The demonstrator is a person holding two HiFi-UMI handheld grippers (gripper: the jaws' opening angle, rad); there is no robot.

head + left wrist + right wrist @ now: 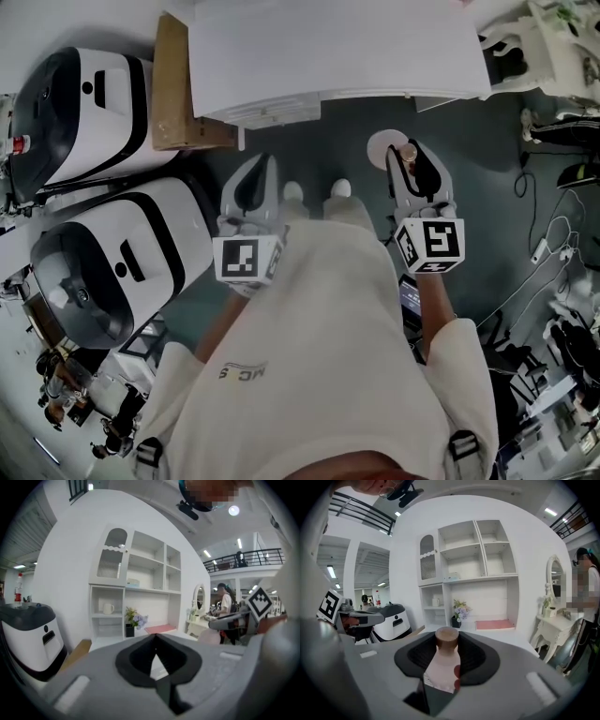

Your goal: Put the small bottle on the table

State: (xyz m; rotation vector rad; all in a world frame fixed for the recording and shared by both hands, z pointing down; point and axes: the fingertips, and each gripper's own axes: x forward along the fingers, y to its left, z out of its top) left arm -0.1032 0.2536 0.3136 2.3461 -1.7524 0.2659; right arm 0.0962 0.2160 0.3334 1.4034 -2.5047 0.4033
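The small bottle, pale pink with a brown cap, stands upright between the pads of my right gripper, which is shut on it. In the head view the right gripper holds the bottle over the dark floor, just short of the white table. My left gripper hangs level with it to the left, jaws shut with nothing in them; its tips meet. The left gripper view shows the right gripper at the right.
Two white-and-black machines stand at the left, with a brown board against the table's left end. A white shelf unit with a flower pot and a pink mat lies ahead. Cables trail on the floor at right.
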